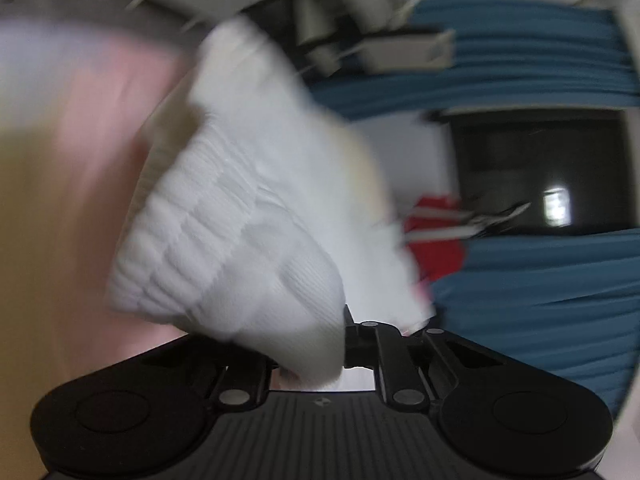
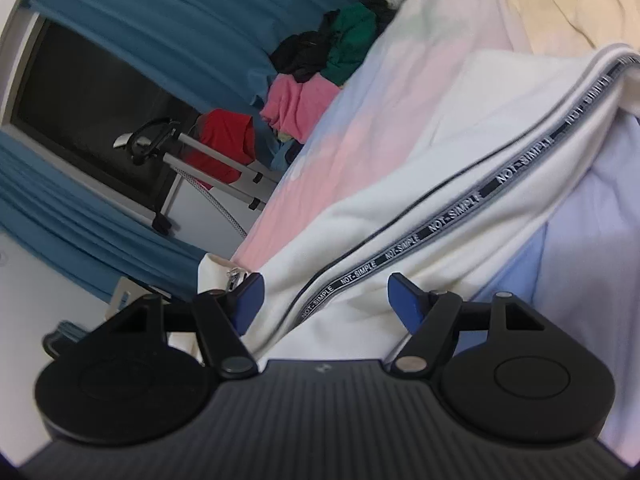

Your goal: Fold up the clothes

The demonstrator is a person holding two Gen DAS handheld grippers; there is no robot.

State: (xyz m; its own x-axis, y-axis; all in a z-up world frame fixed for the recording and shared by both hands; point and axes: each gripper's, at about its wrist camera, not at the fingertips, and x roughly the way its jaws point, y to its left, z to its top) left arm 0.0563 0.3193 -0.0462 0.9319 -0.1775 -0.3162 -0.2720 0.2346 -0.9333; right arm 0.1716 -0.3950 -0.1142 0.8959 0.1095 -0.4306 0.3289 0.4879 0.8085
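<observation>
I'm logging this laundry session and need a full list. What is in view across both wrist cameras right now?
white garment: one, cream-white with a black lettered stripe, spread on the bed between the right gripper's fingers
ribbed white fabric: one bunch, white, lifted in front of the left camera
bed sheet: one, pastel pink, blue and white, under the garment
clothes pile: one heap of pink, green and black pieces, far end of the bed
red cloth: one, red, draped by the metal rack
metal rack: one, silver and black, before the window
curtains: blue, either side of the dark window
left gripper: one, black, shut on the ribbed white fabric
right gripper: one, black with blue pads, open
</observation>
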